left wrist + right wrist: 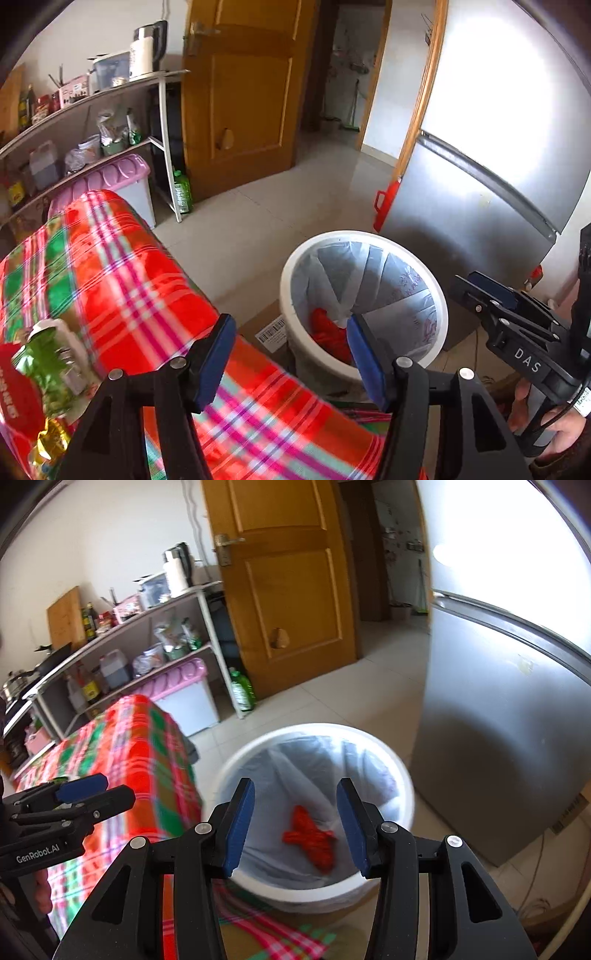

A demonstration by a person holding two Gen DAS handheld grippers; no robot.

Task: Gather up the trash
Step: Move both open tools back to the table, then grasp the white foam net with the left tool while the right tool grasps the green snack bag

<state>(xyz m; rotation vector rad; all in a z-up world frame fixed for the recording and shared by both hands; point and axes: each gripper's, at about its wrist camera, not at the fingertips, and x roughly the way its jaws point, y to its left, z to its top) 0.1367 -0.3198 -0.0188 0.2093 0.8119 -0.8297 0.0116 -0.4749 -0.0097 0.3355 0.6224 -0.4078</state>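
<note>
Right tongs [295, 827]: blue pads apart, nothing between them, hanging over the mouth of the white bin [402, 775]. Left tongs [291, 362]: also apart and empty, poised over the desk's near edge where the plaid cloth [122, 266] drapes down toward the floor.

Trash left on the desk: at its near left corner, a crinkled green-and-gold foil wrapper [48, 365] beside a red packet [14, 402]. Judged light, soft and crushable; foil likely slippery, so pinch a bunched fold or a raised edge rather than a flat face. The cloth beneath looks loose; a low pinch could catch it too.

Just beyond the desk's edge, on the floor: the bin, lined with a thin clear bag [295, 764]. One crumpled red scrap [310, 838] lies at the bottom. Judged limp, already disposed of.

Beside the bin: a grey fridge [498, 738]. Farther off: wall shelves [147, 627] with bottles and a kettle [177, 568], and a wooden door [288, 572] standing open.
</note>
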